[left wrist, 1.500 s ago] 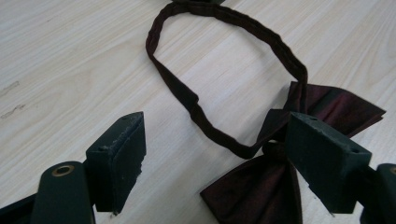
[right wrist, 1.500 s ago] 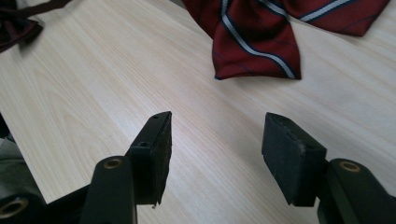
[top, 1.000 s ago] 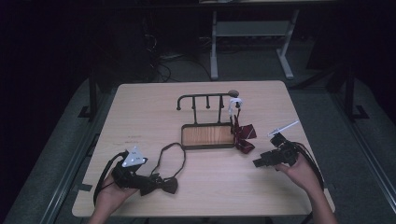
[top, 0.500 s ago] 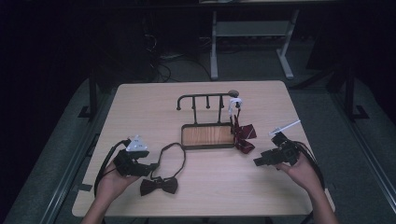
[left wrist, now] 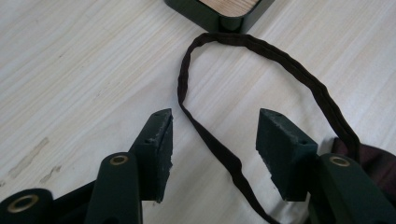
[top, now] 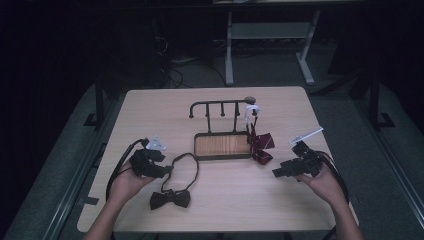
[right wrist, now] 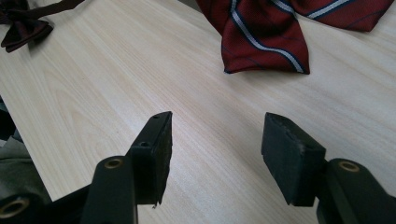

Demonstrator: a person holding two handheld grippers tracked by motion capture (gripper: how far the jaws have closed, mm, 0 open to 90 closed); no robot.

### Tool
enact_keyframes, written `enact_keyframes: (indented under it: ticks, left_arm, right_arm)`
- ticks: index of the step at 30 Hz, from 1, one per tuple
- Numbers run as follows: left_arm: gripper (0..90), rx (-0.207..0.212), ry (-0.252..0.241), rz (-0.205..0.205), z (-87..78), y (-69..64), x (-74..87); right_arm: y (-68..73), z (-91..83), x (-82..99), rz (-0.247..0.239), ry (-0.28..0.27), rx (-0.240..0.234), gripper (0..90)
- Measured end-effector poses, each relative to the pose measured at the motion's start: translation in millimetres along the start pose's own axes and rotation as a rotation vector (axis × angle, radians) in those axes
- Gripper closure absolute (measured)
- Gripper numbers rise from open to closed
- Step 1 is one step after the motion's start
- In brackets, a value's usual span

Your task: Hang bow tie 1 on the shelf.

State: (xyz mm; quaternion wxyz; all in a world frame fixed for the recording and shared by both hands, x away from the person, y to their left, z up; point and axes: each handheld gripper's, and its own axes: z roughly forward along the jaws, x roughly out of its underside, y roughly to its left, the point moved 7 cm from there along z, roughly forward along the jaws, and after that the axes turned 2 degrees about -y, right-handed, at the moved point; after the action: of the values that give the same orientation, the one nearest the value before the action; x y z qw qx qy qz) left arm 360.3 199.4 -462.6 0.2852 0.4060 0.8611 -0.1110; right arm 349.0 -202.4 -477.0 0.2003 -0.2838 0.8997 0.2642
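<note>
A dark bow tie (top: 170,199) lies flat on the table, its strap (top: 188,166) looped up to the rack's wooden base (top: 222,145). My left gripper (top: 167,170) is open just left of that loop. In the left gripper view the strap (left wrist: 219,151) runs between the open jaws of my left gripper (left wrist: 212,144) without being pinched. A red striped bow tie (top: 260,145) hangs from the rack's right end under a white tag (top: 251,109). My right gripper (top: 276,173) is open over bare table, and the red striped bow tie (right wrist: 275,32) lies ahead of my right gripper (right wrist: 215,149).
The black rack's hook bar (top: 220,104) stands over the base at mid-table. The rack base corner (left wrist: 219,14) sits just beyond the strap loop. The dark bow tie (right wrist: 21,28) lies far left of the right jaws. Bare wood lies between the hands.
My left gripper has drawn back from the dark bow's knot and moved up to the strap loop. The bow tie stays on the table. The right gripper has not moved.
</note>
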Motion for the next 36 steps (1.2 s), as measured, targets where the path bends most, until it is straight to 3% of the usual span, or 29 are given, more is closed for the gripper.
enact_keyframes:
  ticks: [5, 10, 19, 30, 36]
  left_arm:
    - [50.1, 0.008, 0.033, -0.013, 8.7, 4.9, -3.3]
    - [53.0, -0.001, 0.071, 0.002, 15.3, 10.5, -8.8]
    - [56.9, 0.013, 0.113, -0.022, 28.2, 16.7, -11.8]
    - [65.3, 0.012, 0.169, -0.048, 47.0, 25.5, -8.7]
    - [70.2, 0.025, 0.198, -0.04, 50.4, 26.2, -7.6]
  right_arm:
    - [-1.4, -1.2, 0.4, -0.001, -0.001, 0.003, 43.1]
    - [-2.4, -1.6, 0.8, 0.001, -0.001, 0.003, 43.1]
    - [-1.2, -0.9, 0.5, -0.009, 0.0, -0.001, 43.0]
    - [-1.4, -1.2, 1.0, -0.012, 0.0, -0.006, 43.1]
    - [0.9, -2.4, 0.2, -0.013, 0.001, -0.005, 43.1]
